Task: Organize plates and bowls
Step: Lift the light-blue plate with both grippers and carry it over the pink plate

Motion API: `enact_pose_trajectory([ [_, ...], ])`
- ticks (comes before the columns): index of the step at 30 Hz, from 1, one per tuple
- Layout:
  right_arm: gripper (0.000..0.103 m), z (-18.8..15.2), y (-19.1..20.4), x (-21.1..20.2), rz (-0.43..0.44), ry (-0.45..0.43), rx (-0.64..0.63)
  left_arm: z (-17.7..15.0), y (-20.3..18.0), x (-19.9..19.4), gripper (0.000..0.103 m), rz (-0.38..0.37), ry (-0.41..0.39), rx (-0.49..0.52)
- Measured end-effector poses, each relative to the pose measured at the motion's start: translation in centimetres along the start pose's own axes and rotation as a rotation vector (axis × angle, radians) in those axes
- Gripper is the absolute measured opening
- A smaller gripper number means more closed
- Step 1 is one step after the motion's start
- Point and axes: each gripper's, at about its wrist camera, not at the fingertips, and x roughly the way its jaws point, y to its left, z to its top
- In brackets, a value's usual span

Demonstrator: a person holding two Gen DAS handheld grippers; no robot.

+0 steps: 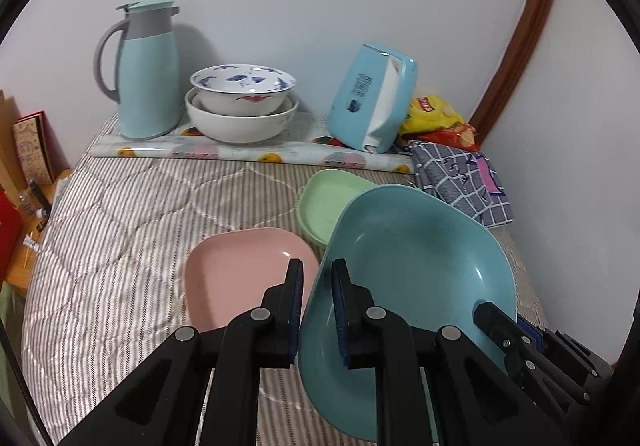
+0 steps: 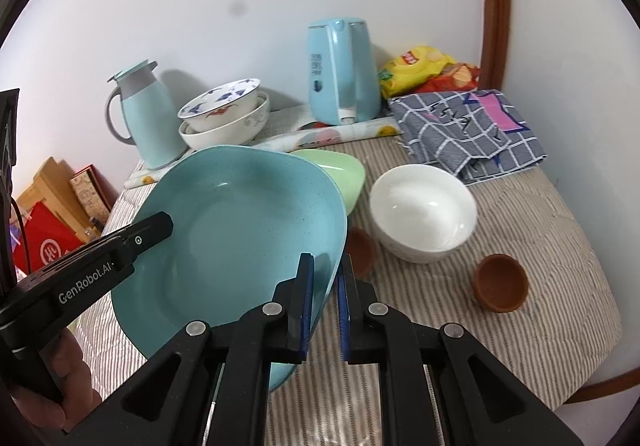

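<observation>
Together, both hand-held grippers pinch the blue plate (image 1: 420,258). Left hand-held gripper (image 1: 317,310) clamps one rim, right hand-held gripper (image 2: 326,310) the opposite.

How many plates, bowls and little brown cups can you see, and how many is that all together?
Plates: 3 (blue plate, green plate, pink plate)
Bowls: 3 (blue-flowered bowl, white bowl under it, plain white bowl)
Brown cups: 2 (one lying open, one half hidden by the blue plate)
Total: 8
</observation>
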Motion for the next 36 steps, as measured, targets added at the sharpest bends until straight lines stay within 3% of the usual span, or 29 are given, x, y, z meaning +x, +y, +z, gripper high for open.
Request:
enact_pose_trajectory([
  [23,0.011,-0.6,4.1,4.1,0.083,0.076,-0.081,-1.1,5.3,1.1,0.014,0.085,0.038,-0.101],
  [36,0.011,-2.5,5.0,7.2,0.104,0.159,-0.120,-3.3,7.8,3.2,0.014,0.122,0.107,-0.149],
])
